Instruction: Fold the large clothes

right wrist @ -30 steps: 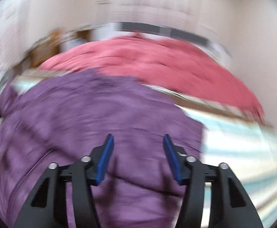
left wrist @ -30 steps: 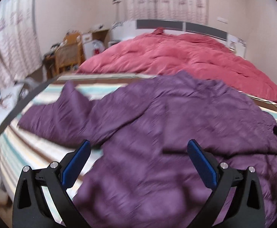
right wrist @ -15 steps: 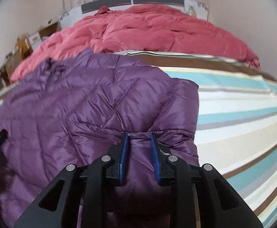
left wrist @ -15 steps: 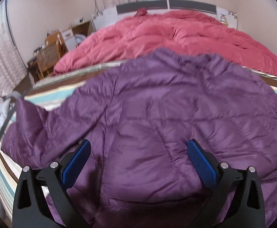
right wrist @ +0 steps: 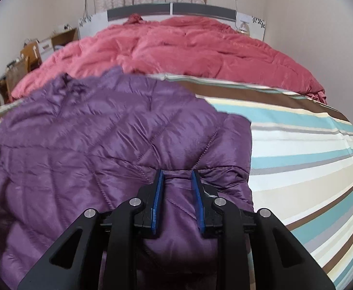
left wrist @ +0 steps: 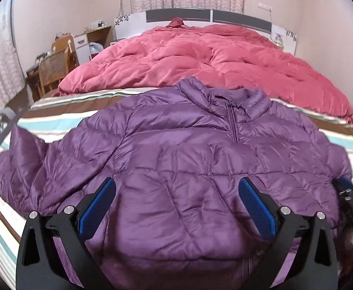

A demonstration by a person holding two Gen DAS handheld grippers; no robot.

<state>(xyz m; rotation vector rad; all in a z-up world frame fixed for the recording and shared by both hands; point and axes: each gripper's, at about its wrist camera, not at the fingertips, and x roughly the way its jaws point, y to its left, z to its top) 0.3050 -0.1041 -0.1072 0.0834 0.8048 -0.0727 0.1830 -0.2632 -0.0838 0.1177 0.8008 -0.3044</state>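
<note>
A purple quilted puffer jacket (left wrist: 176,159) lies front up on the striped bed sheet (left wrist: 55,120), collar and zip toward the far side, one sleeve spread to the left. My left gripper (left wrist: 176,205) is wide open just above the jacket's lower front, holding nothing. My right gripper (right wrist: 177,183) is shut on a fold of the jacket (right wrist: 91,140) at its right lower edge, fabric bunched between the blue pads. The right gripper's tip shows at the right edge of the left wrist view (left wrist: 350,191).
A rumpled pink-red duvet (left wrist: 212,58) covers the far half of the bed up to the headboard (left wrist: 208,15). A wicker chair (left wrist: 54,68) and a cluttered desk stand at the far left. Bare striped sheet (right wrist: 309,149) lies right of the jacket.
The jacket has been spread out and now lies flatter with the zip front visible. My right gripper closed on the jacket's edge and keeps its hold. The left gripper stayed open.
</note>
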